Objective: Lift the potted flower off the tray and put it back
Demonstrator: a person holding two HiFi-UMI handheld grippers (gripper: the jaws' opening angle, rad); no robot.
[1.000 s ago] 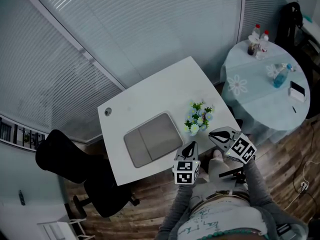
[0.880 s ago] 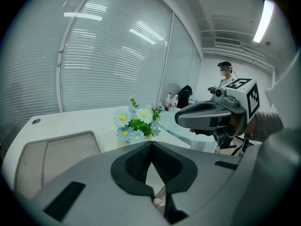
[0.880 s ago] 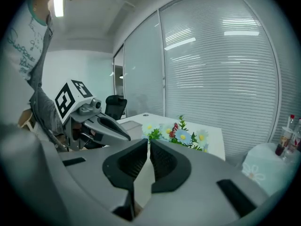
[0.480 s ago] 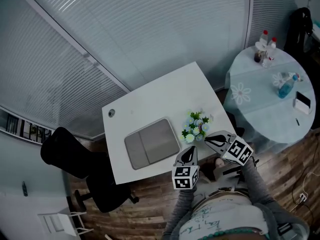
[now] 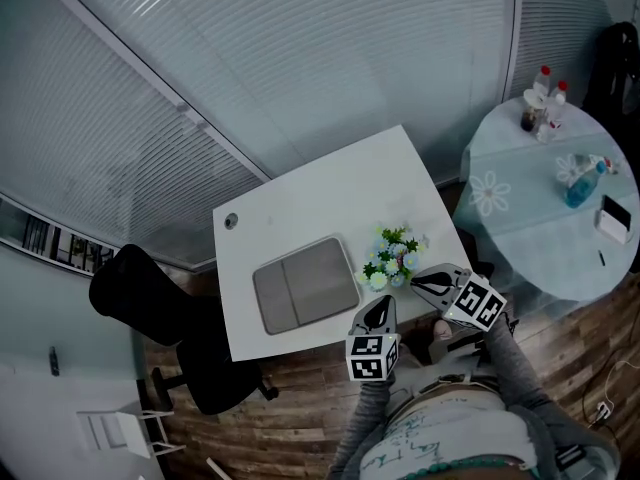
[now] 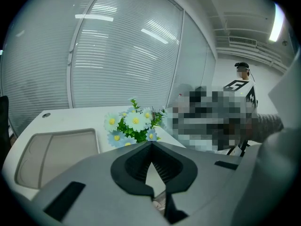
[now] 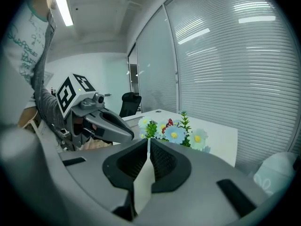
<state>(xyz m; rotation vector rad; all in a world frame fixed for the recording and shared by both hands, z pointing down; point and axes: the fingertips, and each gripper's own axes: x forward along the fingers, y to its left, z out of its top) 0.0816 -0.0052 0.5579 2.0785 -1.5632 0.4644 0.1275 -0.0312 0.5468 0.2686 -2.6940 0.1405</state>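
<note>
Jaws together — left gripper [image 5: 387,301], right gripper [image 5: 416,282], potted flower [image 5: 392,260] beside flat rectangular tray [image 5: 305,284]

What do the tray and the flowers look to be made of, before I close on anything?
Tray: probably plastic, matte grey-beige. The surface is even and dull, with a rounded raised rim and no glare.
Flowers: likely artificial, fabric or plastic. The pale blue and white daisy heads are all alike, and the bright green leaves look stiff.
</note>
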